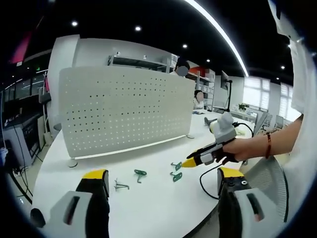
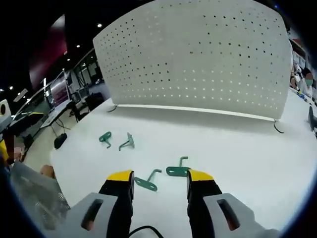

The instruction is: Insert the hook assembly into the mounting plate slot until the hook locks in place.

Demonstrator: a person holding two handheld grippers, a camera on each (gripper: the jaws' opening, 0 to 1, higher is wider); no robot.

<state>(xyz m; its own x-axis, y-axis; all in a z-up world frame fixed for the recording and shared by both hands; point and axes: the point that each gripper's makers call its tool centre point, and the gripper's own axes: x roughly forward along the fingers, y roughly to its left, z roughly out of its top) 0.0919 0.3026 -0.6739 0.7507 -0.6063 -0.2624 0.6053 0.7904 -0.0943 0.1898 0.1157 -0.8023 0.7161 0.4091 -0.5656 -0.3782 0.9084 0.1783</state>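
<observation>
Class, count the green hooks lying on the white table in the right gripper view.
4: two hooks lie side by side farther left; two more lie just ahead of the right hand-held gripper. None seems hidden.

No text, label, brand, number or sign can be read in either view. The white perforated panel point(image 2: 198, 54) is marked by rows of holes alone, and no printing is seen on its face in the left gripper view point(image 1: 126, 109) either. The green hooks point(image 2: 148, 182) lying on the white worktop point(image 2: 237, 144) carry no lettering that can be made out. A red patch point(image 1: 22, 47) at the upper left of the left gripper view is too blurred for any writing to be told. The shelves and fittings in the background are too small and indistinct for anything to be read.
</observation>
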